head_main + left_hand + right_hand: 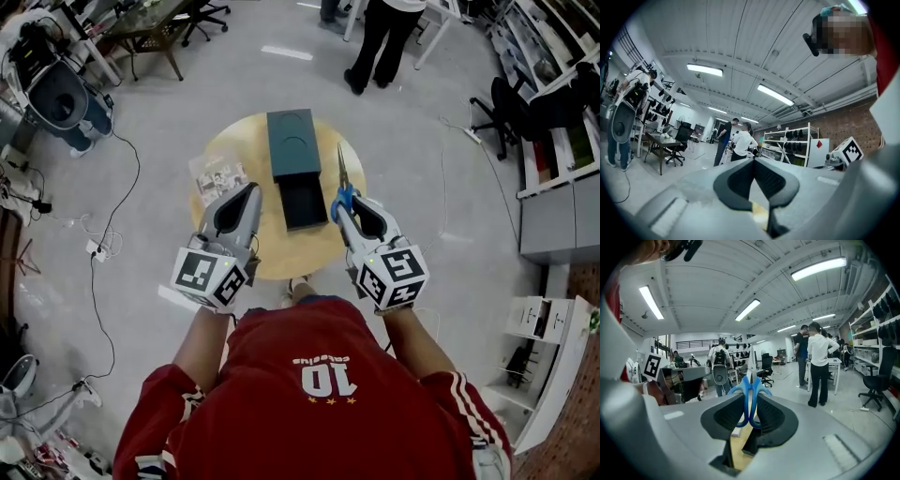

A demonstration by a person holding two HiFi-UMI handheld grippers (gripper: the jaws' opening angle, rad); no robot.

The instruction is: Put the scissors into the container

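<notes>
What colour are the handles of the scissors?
Blue. The handles of the scissors show best in the right gripper view.

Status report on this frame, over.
Right gripper shut on scissors. Left gripper shut, empty. Scissors not yet in container on table; nothing between.

- The open dark rectangular tray [305,204] is clear from above for you.
- A dark teal rectangular box [294,142] closes off its far end.
- Your left gripper [252,188] stands near its left side; blue-handled metal scissors [343,197] flank its right.
</notes>
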